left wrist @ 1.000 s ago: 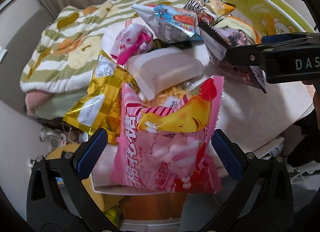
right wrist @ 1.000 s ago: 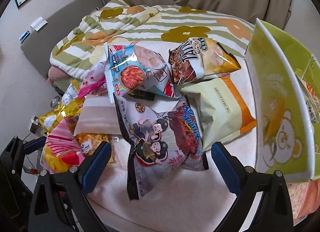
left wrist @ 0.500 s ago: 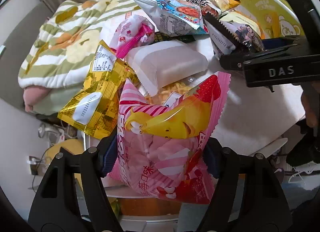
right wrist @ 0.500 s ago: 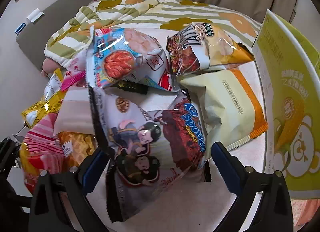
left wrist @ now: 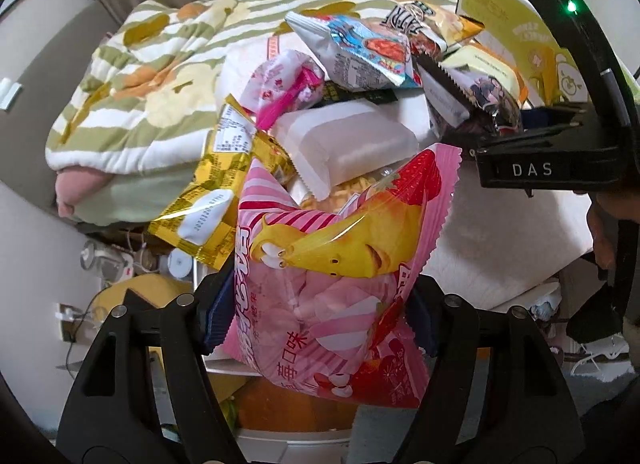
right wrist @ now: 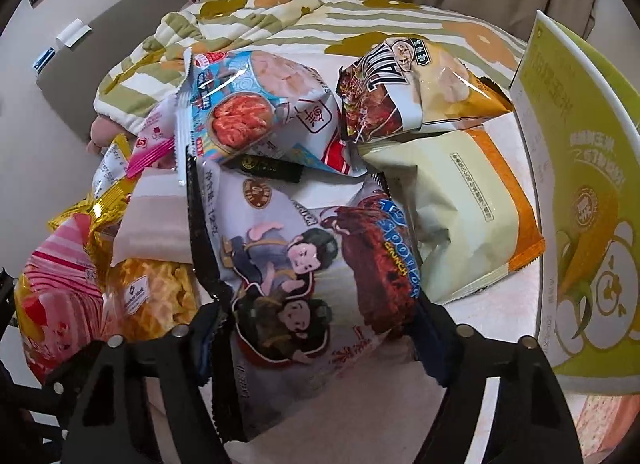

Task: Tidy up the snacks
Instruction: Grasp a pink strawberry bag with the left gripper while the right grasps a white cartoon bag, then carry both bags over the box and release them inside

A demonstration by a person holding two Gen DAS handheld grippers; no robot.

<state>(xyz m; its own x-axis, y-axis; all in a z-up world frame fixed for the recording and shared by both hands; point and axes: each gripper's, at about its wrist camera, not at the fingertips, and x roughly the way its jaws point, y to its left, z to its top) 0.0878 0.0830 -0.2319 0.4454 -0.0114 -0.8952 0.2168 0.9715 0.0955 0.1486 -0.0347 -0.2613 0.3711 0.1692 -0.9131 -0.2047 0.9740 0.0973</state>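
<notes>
On the table (right wrist: 360,404), the pink marshmallow bag (left wrist: 332,284) is clamped by the left gripper (left wrist: 320,316); the cartoon-print snack bag (right wrist: 304,264) is pinched by the right gripper (right wrist: 316,328), jaws just closed.

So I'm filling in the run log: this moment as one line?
step: grasp | left claw: shut on pink marshmallow bag | right claw: just closed on cartoon snack bag | both bags not lifted clear
</notes>
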